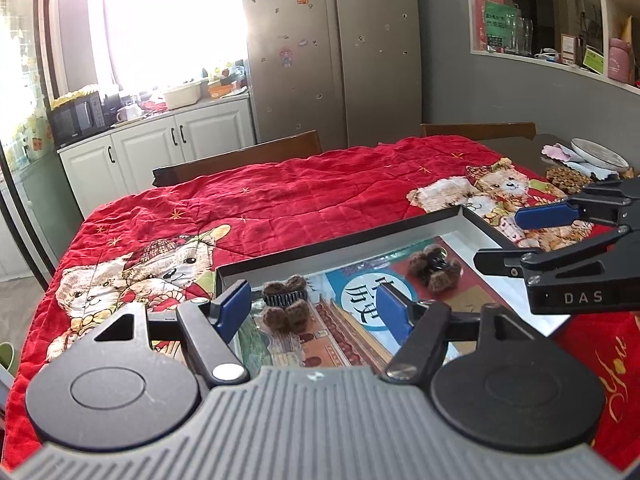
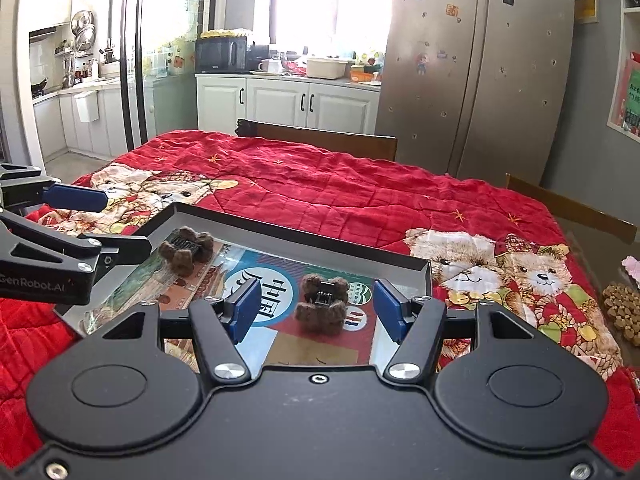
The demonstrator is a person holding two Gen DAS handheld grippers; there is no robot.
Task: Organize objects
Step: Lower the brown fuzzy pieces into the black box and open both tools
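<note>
Now I hold both the left gripper [image 1: 314,308] and right gripper [image 2: 316,306] wide open, empty. Two fuzzy hair clips [image 2: 322,304] lie apart in the tray [image 2: 304,236]; brown snacks [image 2: 622,306] crowd the table's right edge.

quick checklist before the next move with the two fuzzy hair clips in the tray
1. Left gripper open, nothing held: ok; no pad touches anything.
2. Right gripper open, nothing held: ok.
3. Left brown hair clip inside the tray: ok, it lies on the printed floor near the tray's left end.
4. Right brown hair clip inside the tray: ok, lying apart from the other clip.
5. Clips clear of the pads: ok from both wrist views; each lies beyond its gripper's fingertips.
6. Other loose items left to sort: cannot tell; a brown beaded item lies at the table's right edge.
</note>
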